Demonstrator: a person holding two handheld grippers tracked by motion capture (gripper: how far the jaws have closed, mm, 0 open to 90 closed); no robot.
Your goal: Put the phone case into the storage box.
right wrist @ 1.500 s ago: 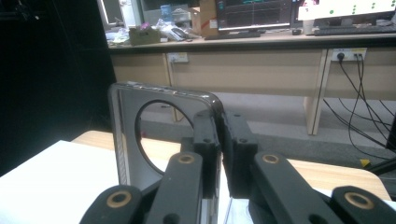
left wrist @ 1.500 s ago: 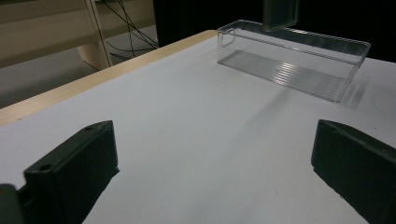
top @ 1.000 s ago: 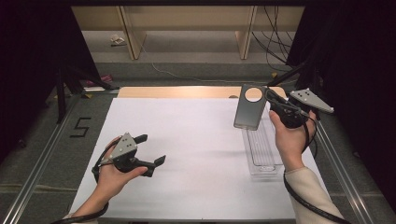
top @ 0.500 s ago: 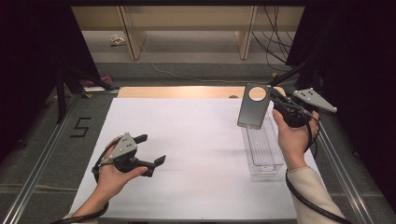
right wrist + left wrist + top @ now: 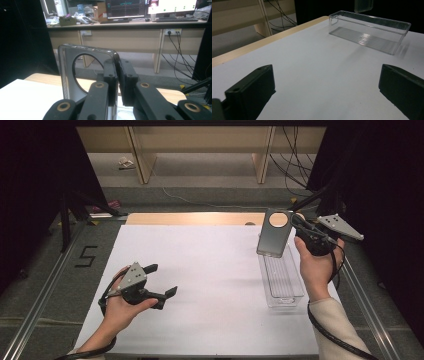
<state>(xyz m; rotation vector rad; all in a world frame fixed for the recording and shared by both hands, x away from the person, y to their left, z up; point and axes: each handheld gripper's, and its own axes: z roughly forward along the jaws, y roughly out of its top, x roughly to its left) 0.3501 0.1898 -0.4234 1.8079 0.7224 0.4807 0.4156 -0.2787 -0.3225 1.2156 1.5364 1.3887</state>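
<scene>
**Phone case held up over the clear tray**

At lower left of the high view, the left gripper (image 5: 167, 284) rests low over the white table sheet (image 5: 210, 270), its jaws spread wide with nothing between them. Toward the right, the clear plastic tray (image 5: 282, 280) lies on the sheet. Just above its far end, in the upper right, the grey phone case (image 5: 274, 234) with its round cutout hangs upright, off the table. The right gripper (image 5: 294, 224) is clenched on the case's right edge.
</scene>
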